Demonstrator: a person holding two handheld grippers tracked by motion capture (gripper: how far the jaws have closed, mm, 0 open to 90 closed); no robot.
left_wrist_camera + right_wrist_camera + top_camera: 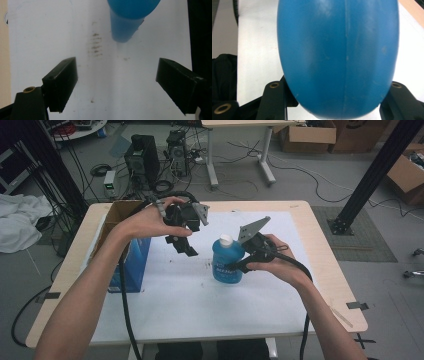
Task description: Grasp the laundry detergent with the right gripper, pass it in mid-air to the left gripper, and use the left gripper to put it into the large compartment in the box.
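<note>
Altogether one blue bottle (227, 261), two tools

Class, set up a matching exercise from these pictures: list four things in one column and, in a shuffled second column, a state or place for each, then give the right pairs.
Column 1
1. blue bottle
2. left gripper
3. cardboard box
4. right gripper

Column 2
a. jaws wide apart with nothing between them
b. at the left edge of the table, flaps open
c. clamped between two black jaws, white cap on top
d. shut on the bottle's body

Pairs: 1-c, 2-a, 3-b, 4-d
</note>
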